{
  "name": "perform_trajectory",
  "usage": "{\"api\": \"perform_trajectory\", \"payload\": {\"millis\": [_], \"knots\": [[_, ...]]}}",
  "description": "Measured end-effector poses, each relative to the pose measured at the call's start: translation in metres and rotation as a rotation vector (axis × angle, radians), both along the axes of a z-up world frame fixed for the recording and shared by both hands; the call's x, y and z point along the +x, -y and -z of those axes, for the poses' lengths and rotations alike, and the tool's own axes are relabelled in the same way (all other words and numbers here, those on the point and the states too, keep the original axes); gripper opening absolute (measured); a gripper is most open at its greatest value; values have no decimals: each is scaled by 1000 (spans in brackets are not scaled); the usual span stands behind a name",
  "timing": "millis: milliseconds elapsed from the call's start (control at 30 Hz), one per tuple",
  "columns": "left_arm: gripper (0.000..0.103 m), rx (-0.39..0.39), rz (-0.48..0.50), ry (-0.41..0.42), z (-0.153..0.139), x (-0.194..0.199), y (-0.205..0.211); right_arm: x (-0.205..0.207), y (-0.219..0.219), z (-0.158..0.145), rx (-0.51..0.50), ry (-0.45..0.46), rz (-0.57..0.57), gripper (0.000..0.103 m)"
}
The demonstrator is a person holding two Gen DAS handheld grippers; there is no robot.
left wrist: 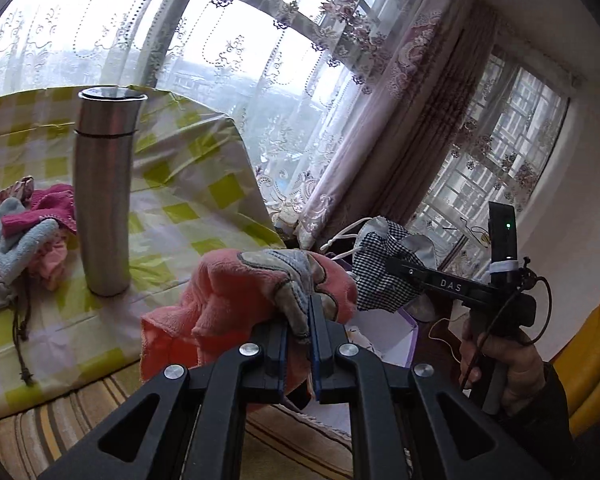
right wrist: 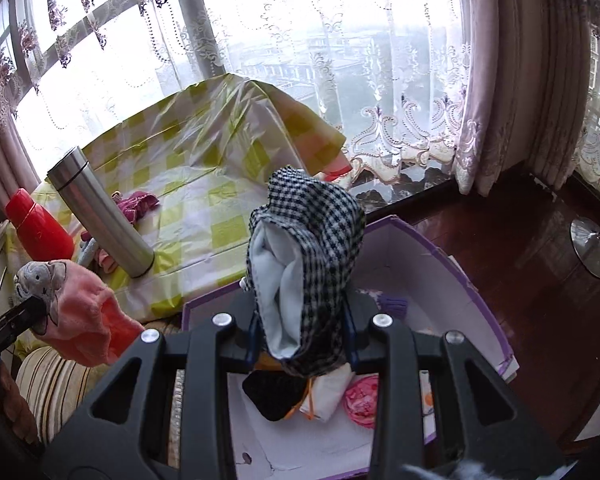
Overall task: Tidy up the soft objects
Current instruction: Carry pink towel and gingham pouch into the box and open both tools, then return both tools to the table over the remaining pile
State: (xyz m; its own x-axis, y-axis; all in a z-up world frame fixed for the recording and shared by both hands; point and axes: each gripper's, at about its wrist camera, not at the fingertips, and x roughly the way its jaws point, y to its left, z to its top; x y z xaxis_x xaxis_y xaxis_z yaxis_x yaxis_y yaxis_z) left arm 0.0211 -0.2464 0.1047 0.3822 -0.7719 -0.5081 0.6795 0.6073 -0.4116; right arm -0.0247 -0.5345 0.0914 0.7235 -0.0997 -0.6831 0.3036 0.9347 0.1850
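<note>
The left gripper is pressed tight on a pink plush cloth with a grey animal patch, held in the air just off the front edge of the bench, which wears a yellow-and-white checked cover. The right gripper pinches a black-and-white checked cloth item with a pale lining; it stands up between the fingers, above a white box with purple edges on the dark wooden floor.

Open room lies on the right half of the bench, where the cover is bare up to its folded-up back edge by the lace curtain. The box's far wall rises close behind the checked item. To the right of the box the floor is free up to a round metal stand base.

On the bench's left a tall steel flask stands upright, with a heap of soft things just beside it: magenta, light blue and pink pieces, and a grey drawstring pouch at the edge.

Only the right wrist view shows the box's inside, with a black cloth, a white folded piece and a pink round thing, and a red bottle behind the flask. Only the left wrist view shows the person's hand on the right gripper's handle.
</note>
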Motion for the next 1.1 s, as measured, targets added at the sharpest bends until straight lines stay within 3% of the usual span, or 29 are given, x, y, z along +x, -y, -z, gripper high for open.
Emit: {"api": "perform_trajectory", "payload": {"millis": [233,300,400,500,800,1100], "knots": [[11,18,155,-45,6,-21,52,-23,25,0,-36,-31,93,36],[26,51,195,-75,13,-20,64,-26,30,2,-49,-44,113,40],[53,100,197,-96,24,-21,73,-26,36,7,-59,-84,137,61],[53,111,175,-102,28,-15,68,-29,38,10,-56,-87,143,69],[53,119,72,-80,30,-4,34,-15,18,17,-30,-99,72,69],[53,105,-86,-93,35,17,-26,2,-11,18,-20,-110,-13,69]]}}
